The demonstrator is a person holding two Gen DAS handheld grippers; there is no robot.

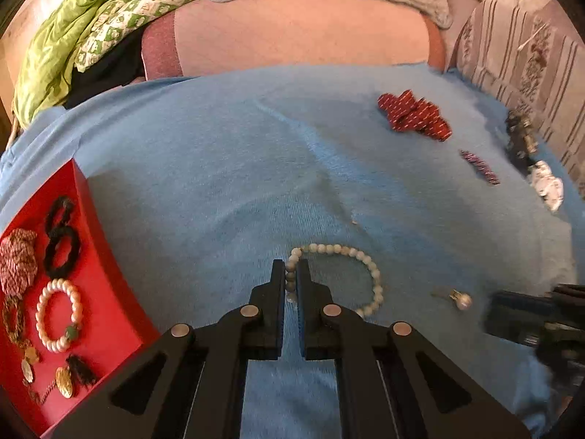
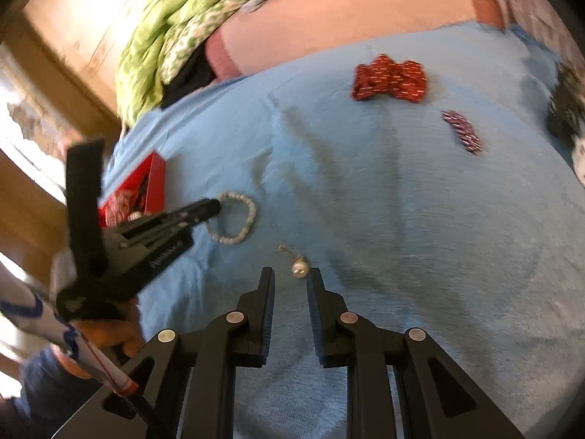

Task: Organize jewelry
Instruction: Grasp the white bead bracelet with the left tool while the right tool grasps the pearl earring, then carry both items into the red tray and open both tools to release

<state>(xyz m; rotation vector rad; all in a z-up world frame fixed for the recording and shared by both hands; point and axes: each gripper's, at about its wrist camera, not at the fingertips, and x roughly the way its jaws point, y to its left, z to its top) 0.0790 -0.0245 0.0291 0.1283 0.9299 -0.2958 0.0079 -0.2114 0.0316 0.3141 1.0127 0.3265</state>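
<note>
Pale bead bracelet (image 1: 340, 274), looped, pinched.

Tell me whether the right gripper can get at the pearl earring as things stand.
Probably yes. The right gripper is open, and the pearl earring lies on the blue cloth just ahead of its fingertips, with nothing between. The left gripper is off to the side, shut on the bead bracelet.
</note>
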